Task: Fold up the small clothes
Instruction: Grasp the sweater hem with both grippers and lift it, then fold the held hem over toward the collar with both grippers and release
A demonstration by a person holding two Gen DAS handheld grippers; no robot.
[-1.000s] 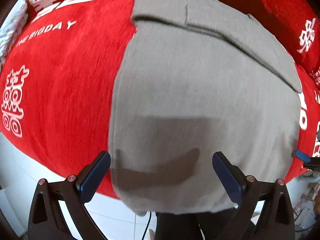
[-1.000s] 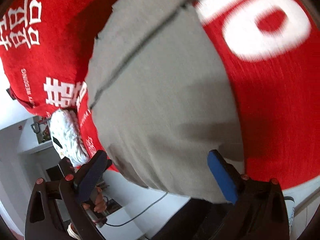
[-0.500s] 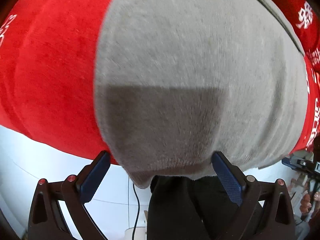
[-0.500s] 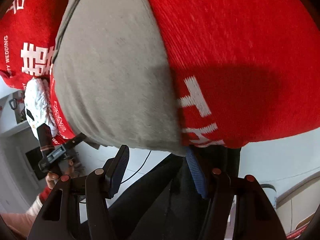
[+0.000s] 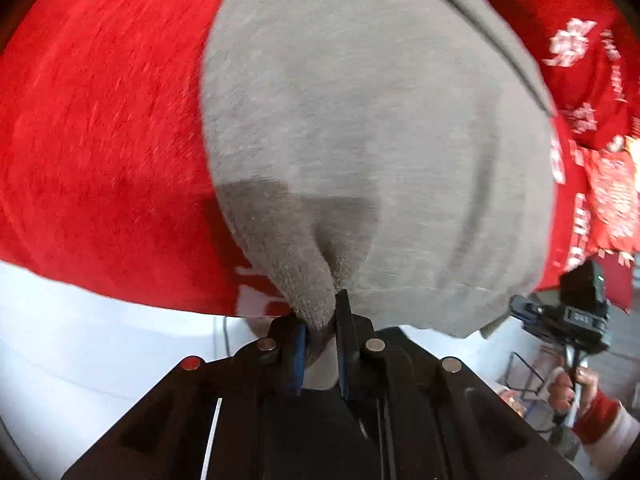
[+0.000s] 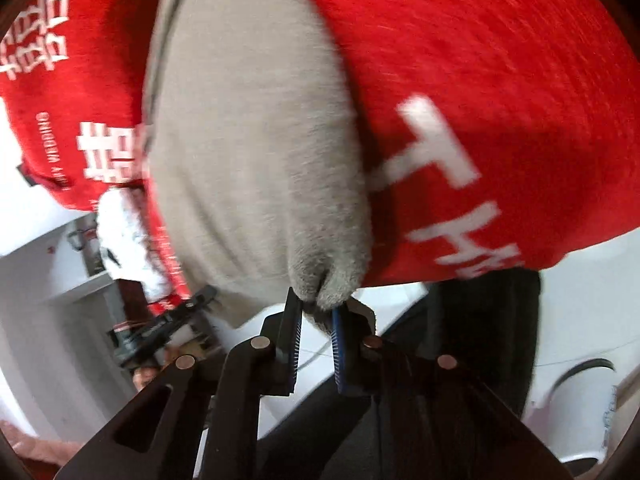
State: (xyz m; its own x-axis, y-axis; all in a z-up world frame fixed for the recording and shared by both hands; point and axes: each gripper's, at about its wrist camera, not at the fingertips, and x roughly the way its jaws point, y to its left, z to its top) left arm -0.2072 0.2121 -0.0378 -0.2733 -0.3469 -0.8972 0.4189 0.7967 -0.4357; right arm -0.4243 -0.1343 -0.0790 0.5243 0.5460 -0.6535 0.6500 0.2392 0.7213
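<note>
Left wrist view shows the grey garment (image 5: 372, 128) lying spread on the red cloth (image 5: 100, 140), its near hem hanging toward the edge. The left gripper (image 5: 320, 320) has just been closing, and its jaws now pinch a bunched tuck of that hem between them. Over on the right side of that view the right gripper (image 5: 576, 316) sits at the garment's other near corner, held by a hand (image 5: 568, 388) with a red-and-white cuff.

From the right wrist view, the right gripper (image 6: 316, 316) has likewise just been closing; the garment (image 6: 256, 140) puckers into its jaws at the corner beside the cloth (image 6: 480, 60), which has big white lettering. The left gripper (image 6: 164, 328) shows dimly at the far left.

As for progress, I'd say this is early. At the far end a flap of the garment already lies doubled over, so some tidying seems done, but the main body is flat and single. Both near corners are now gripped. What looks left is to lift this hem, carry it over toward the far end, lay it down and perhaps fold once more.
</note>
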